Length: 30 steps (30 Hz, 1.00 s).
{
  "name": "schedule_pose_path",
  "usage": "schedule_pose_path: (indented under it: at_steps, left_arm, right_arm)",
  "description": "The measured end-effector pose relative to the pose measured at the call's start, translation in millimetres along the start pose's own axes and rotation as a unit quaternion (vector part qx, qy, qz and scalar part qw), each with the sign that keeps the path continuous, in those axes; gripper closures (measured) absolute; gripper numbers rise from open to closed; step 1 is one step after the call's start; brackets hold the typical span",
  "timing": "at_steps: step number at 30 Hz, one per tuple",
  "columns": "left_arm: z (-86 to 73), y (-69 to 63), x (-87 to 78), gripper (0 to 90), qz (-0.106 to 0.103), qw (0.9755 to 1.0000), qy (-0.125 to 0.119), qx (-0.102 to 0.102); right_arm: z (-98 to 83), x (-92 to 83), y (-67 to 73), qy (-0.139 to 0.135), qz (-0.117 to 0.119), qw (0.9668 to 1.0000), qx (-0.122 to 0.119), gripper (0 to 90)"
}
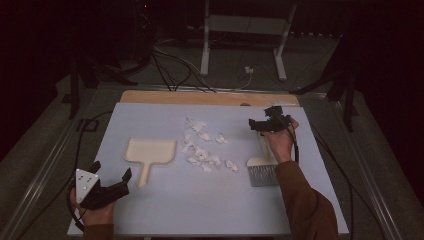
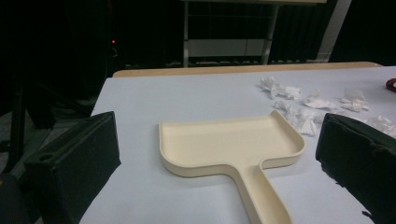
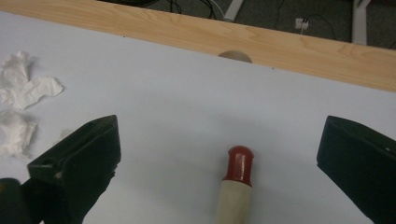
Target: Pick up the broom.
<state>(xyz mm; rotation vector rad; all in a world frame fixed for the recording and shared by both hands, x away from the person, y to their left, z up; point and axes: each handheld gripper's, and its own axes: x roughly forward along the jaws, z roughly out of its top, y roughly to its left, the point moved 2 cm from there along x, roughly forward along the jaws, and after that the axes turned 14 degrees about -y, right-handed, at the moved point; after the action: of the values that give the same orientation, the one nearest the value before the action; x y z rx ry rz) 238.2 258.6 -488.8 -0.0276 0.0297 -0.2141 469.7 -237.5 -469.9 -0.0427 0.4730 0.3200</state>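
A cream dustpan (image 1: 150, 152) (image 2: 229, 144) lies flat on the white sheet, its handle toward the near edge. My left gripper (image 1: 111, 169) (image 2: 217, 126) hovers open just in front of that handle, nothing between its jaws. Several crumpled white paper scraps (image 1: 205, 147) (image 2: 308, 105) (image 3: 23, 88) lie right of the dustpan. A brush (image 1: 262, 175) with grey bristles rests at the right. Its cream handle with a red tip (image 3: 238, 163) points away. My right gripper (image 1: 262, 116) (image 3: 219, 126) is open above the handle's end, jaws on either side without touching.
The white sheet (image 1: 200, 210) covers a wooden table whose far edge (image 1: 210, 97) (image 3: 280, 46) shows as a strip. Cables and a metal stand (image 1: 245, 30) sit on the floor beyond. A black cable runs along the table's left side.
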Motion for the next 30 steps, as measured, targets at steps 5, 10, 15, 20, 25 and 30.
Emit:
schedule_pose_path:
  at_steps: [5, 10, 15, 20, 25, 30]
  left_arm:
    - [-0.2, -0.4, 0.2, 0.5, -0.001, 1.0000, 0.000, 0.001]
    - [-0.2, -0.5, 0.4, 0.5, -0.002, 1.0000, 0.000, 0.000]
    - [0.0, 0.6, -0.5, 0.5, 0.000, 1.0000, -0.001, -0.002]
    - [-0.6, -0.3, -0.1, 0.5, -0.001, 1.0000, 0.000, 0.001]
    - [-0.4, -1.1, 0.0, 0.5, -0.003, 1.0000, 0.001, 0.004]
    - [-0.2, 0.4, -0.8, 0.5, 0.000, 1.0000, 0.000, 0.001]
  right_arm:
    - [-3.9, 8.3, -5.5, 0.012, -0.001, 0.9998, 0.014, 0.0]
    - [-3.3, 14.5, -10.9, 0.026, -0.005, 0.9993, 0.025, 0.0]
    - [-8.1, 23.3, -13.3, 0.058, -0.007, 0.9980, 0.024, 0.7]
    - [-16.8, 31.8, -12.0, 0.091, -0.012, 0.9956, 0.019, 6.6]
    - [-21.7, 37.6, -11.1, 0.111, -0.021, 0.9931, 0.032, 16.6]
    - [-28.5, 44.3, -12.0, 0.129, -0.042, 0.9897, 0.047, 37.9]
